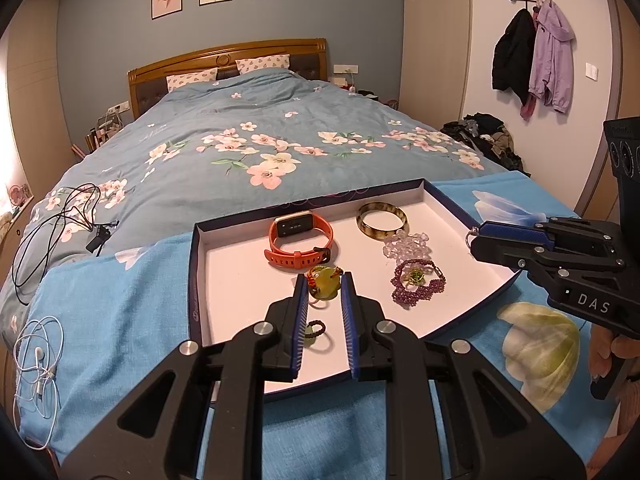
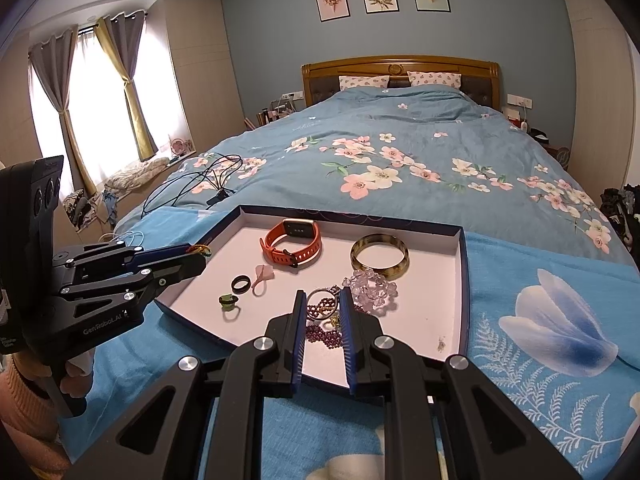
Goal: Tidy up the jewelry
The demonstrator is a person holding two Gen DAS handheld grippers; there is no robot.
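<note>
A shallow navy tray (image 1: 197, 280) with a white floor lies on the bed and holds jewelry: an orange watch (image 1: 300, 240), a brown bangle (image 1: 382, 221), a clear crystal bracelet (image 1: 406, 245), a purple bead bracelet (image 1: 418, 282) and a small green ring (image 1: 316, 332). My left gripper (image 1: 324, 286) is shut on a yellow-green pendant with a red cord (image 1: 325, 282), held above the tray; it also shows in the right wrist view (image 2: 200, 250). My right gripper (image 2: 323, 300) is shut on a thin silver ring (image 2: 323, 293) over the purple beads (image 2: 324, 334).
A black ring (image 2: 241, 284), a pink ring (image 2: 264, 274) and a green ring (image 2: 229, 302) lie on the tray's left part (image 2: 200, 292). The tray rests on a light blue flowered towel (image 1: 112, 320). Black cables (image 1: 52, 232) and white earphones (image 1: 38, 364) lie to the left.
</note>
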